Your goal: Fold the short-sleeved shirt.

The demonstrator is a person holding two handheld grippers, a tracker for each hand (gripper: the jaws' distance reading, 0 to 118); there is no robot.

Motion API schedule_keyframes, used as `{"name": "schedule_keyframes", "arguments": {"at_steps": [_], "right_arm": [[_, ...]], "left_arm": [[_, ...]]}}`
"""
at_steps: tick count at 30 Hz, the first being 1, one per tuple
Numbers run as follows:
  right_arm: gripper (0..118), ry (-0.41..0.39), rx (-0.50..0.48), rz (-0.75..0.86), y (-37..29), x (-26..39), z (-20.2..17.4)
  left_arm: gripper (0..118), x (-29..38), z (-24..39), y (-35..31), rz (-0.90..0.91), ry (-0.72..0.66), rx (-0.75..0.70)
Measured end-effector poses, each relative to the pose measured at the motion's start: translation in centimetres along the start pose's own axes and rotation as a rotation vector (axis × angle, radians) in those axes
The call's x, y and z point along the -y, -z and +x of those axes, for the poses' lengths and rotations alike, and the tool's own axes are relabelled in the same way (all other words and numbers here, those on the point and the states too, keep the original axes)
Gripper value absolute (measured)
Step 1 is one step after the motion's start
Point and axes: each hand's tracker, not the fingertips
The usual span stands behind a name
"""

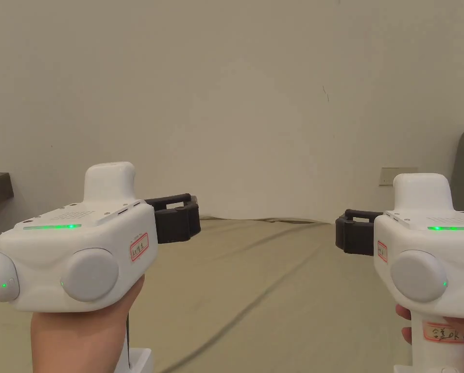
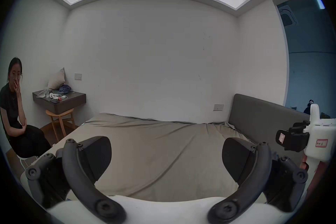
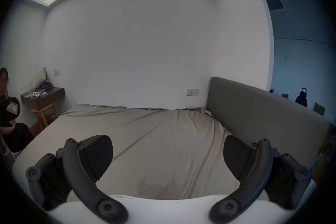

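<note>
You have two grippers, the left gripper (image 2: 166, 157) and the right gripper (image 3: 168, 158), over one bed (image 3: 145, 137) with one headboard (image 3: 254, 109), plus one side shelf (image 2: 60, 100), one stool (image 2: 60, 118), one pillow (image 2: 57, 78) and two wall plates.

Bed (image 2: 156, 146) with a tan sheet (image 3: 154, 137) over it.

The sheet covers the whole top and lies creased, with long folds running slantwise across the middle and bunched wrinkles in the far corner, where it meets the grey headboard (image 3: 263, 111). Its far edge sits against the pale wall (image 1: 235, 107), rumpled a little along that line. In the head view one dark crease (image 1: 255, 301) crosses the sheet from the near side toward the far right.
</note>
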Motion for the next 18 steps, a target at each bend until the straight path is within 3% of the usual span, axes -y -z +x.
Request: {"name": "schedule_keyframes", "arguments": {"at_steps": [2, 6, 8, 18], "right_arm": [[118, -0.009, 0.045, 0.017, -0.3, 0.0, 0.2], [118, 0.088, -0.046, -0.014, -0.8, -0.4, 1.2], [118, 0.090, -0.092, -0.012, -1.1, -0.5, 1.6], [118, 0.067, -0.081, -0.038, -0.7, -0.7, 1.0]], "left_arm": [[118, 0.0, 0.0, -0.1, 0.001, -0.001, -0.002], [118, -0.1, -0.1, -0.2, 0.000, -0.009, -0.004], [118, 0.0, -0.2, -0.2, -0.019, -0.006, -0.008], [118, -0.1, 0.3, -0.1, -0.034, 0.000, 0.025]]}}
